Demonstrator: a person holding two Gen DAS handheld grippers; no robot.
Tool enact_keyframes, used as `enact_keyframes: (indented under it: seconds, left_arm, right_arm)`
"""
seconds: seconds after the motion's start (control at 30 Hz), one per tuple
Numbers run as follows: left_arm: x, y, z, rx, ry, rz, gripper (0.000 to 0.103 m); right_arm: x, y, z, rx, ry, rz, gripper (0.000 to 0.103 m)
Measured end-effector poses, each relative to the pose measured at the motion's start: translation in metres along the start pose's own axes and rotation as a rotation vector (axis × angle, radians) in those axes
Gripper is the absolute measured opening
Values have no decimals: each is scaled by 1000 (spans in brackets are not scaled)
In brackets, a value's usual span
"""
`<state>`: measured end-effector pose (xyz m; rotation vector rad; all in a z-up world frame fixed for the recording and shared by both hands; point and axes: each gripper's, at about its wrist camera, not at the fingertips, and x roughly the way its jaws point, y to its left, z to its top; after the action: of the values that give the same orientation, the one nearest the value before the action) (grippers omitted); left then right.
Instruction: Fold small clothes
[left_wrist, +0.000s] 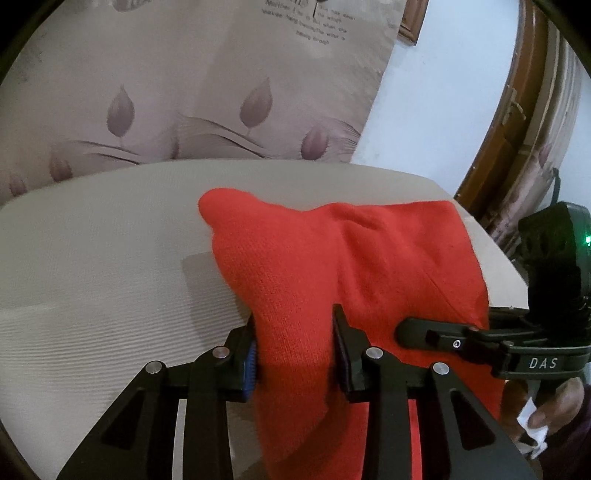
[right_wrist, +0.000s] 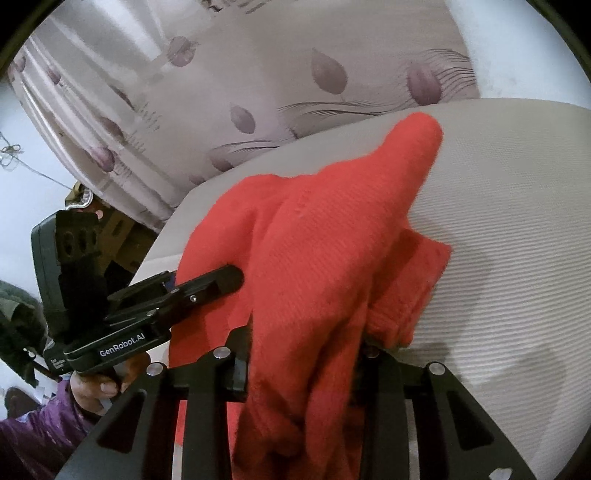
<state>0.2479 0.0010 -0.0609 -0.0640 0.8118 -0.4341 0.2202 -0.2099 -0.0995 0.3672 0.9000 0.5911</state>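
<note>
Now red garment pinched; table edge near.

The red knitted garment runs off the bottom edge in both views. Its folds hide the right hand-held gripper pads. Printed wall text is unreadable.

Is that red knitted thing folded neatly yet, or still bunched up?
Bunched up: the red garment hangs in loose creases, pinched by the left claw and right claw.
</note>
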Motion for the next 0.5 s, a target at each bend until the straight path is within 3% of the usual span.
enact_keyframes:
  seconds: [0.5]
  left_arm:
    - [-50, 19, -19, 31, -36, 98, 34]
  right_arm:
    - [16, 50, -15, 8, 27, 53, 30]
